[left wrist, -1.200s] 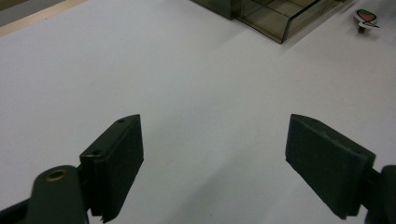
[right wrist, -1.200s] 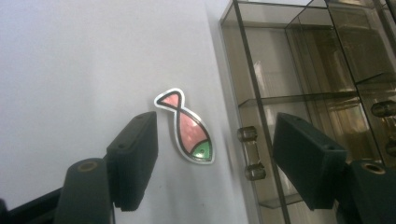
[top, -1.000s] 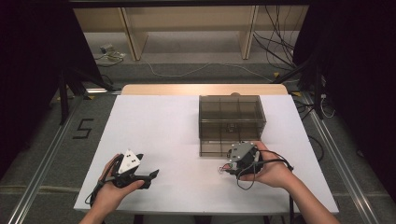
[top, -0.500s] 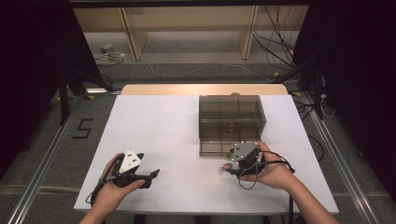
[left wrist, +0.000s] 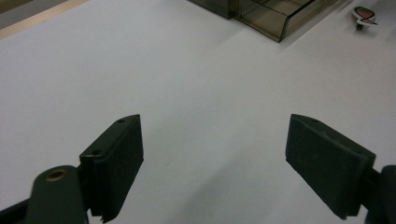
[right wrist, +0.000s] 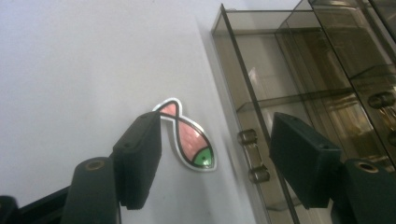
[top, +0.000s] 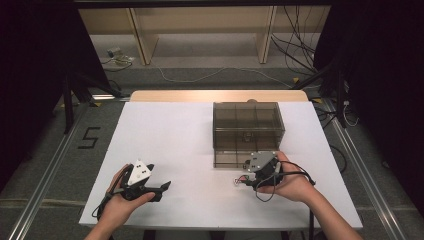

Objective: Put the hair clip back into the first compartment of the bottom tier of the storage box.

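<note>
Right tongs (right wrist: 212, 154) stand wide, jaws just having closed a little, with a pink-and-green fish-shaped ornament (right wrist: 187, 140) lying flat on the white desk (top: 175, 140) between them, ungripped. Just right of it: the smoked acrylic drawer box (top: 248, 131), lower drawer pulled out. Left tongs (left wrist: 212, 158) gape wide, empty, at near left.

High view looks down; both gripper views (close, perhaps tilted) share the brown drawer box (top: 248, 131).

White table (top: 175, 140) with smoky clear drawer box (top: 247, 125) and small fish-shaped piece (right wrist: 187, 140) beside it.
</note>
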`<state>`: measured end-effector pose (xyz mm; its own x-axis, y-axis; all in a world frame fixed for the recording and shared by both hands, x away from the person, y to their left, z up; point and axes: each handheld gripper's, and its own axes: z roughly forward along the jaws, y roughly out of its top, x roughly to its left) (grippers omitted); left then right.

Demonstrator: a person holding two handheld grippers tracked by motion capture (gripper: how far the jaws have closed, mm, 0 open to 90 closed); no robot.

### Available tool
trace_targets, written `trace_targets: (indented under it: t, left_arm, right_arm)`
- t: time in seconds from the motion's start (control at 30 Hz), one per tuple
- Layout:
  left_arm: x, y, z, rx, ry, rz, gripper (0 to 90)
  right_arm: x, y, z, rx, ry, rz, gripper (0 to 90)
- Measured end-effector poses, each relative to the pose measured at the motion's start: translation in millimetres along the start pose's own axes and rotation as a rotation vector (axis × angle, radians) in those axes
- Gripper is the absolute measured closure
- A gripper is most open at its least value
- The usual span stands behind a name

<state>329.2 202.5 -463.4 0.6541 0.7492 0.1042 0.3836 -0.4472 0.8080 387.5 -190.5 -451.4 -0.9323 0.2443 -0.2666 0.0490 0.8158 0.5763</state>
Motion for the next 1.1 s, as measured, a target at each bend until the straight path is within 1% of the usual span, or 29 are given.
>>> trace_targets:
  t: [0.17, 0.2, 0.27, 0.4, 0.43, 0.47, 0.53, 0.57, 0.6, 0.7, 0.8, 0.9, 0.93, 1.0, 1.07, 1.1]
  left_arm:
    - [-1.1, 2.1, 1.3, -0.001, 0.001, 0.003, 19.2]
    - [-1.4, 2.3, 1.7, 0.0, 0.0, 0.002, 19.2]
    - [-1.7, 2.7, 2.6, 0.001, 0.0, 0.005, 19.1]
    - [-1.6, 2.6, 3.1, 0.0, -0.003, 0.006, 19.1]
    - [-1.4, 2.0, 2.6, 0.001, -0.003, 0.008, 19.1]
    - [-1.2, 1.5, 1.9, -0.001, -0.004, 0.006, 19.1]
    - [-0.6, 0.7, 0.4, -0.002, -0.003, 0.002, 19.1]
    - [-0.3, 0.5, -0.1, -0.003, -0.003, 0.001, 19.2]
    - [0.0, 0.3, -0.5, -0.003, 0.0, 0.001, 19.1]
    - [0.0, 0.8, -0.4, -0.004, 0.002, 0.001, 19.2]
    - [-0.8, 1.4, 1.4, 0.0, -0.001, 0.005, 19.2]
    - [-1.5, 1.7, 1.9, -0.001, -0.002, 0.005, 19.2]
    - [-1.4, 1.5, 1.8, -0.001, -0.002, 0.006, 19.2]
    - [-1.1, 1.1, 1.3, 0.001, -0.001, 0.005, 19.2]
    - [-0.7, 1.0, 0.9, 0.001, -0.002, 0.007, 19.3]
    - [-0.9, 0.9, 1.0, 0.0, -0.003, 0.006, 19.3]
  right_arm:
    - [0.8, 2.1, 5.6, 0.006, 0.006, -0.024, 37.7]
    - [1.3, 1.8, 6.2, 0.008, 0.016, -0.021, 38.5]
    - [2.5, 1.8, 8.2, 0.01, 0.023, -0.016, 39.3]
    - [5.8, 2.7, 10.8, 0.028, 0.046, -0.043, 41.8]
    - [7.1, 3.3, 11.2, 0.035, 0.053, -0.036, 42.0]
    - [7.2, 3.6, 12.2, 0.034, 0.055, -0.042, 42.2]
    - [8.2, 4.7, 13.9, 0.043, 0.063, -0.038, 42.8]
    - [7.8, 4.8, 15.2, 0.045, 0.07, -0.053, 43.0]
    - [8.7, 5.3, 16.4, 0.052, 0.077, -0.045, 43.0]
    - [9.1, 5.1, 21.5, 0.075, 0.098, -0.05, 43.0]
    - [7.7, 3.5, 25.2, 0.094, 0.12, -0.041, 42.4]
    - [4.5, 2.3, 26.0, 0.088, 0.121, -0.031, 42.2]
    - [2.8, 1.7, 26.3, 0.089, 0.128, -0.027, 42.1]
    - [0.5, 0.4, 27.4, 0.087, 0.145, 0.0, 42.0]
    - [-2.8, -0.6, 28.7, 0.082, 0.16, 0.007, 42.0]
    - [-4.8, -1.0, 29.7, 0.083, 0.171, 0.018, 42.1]
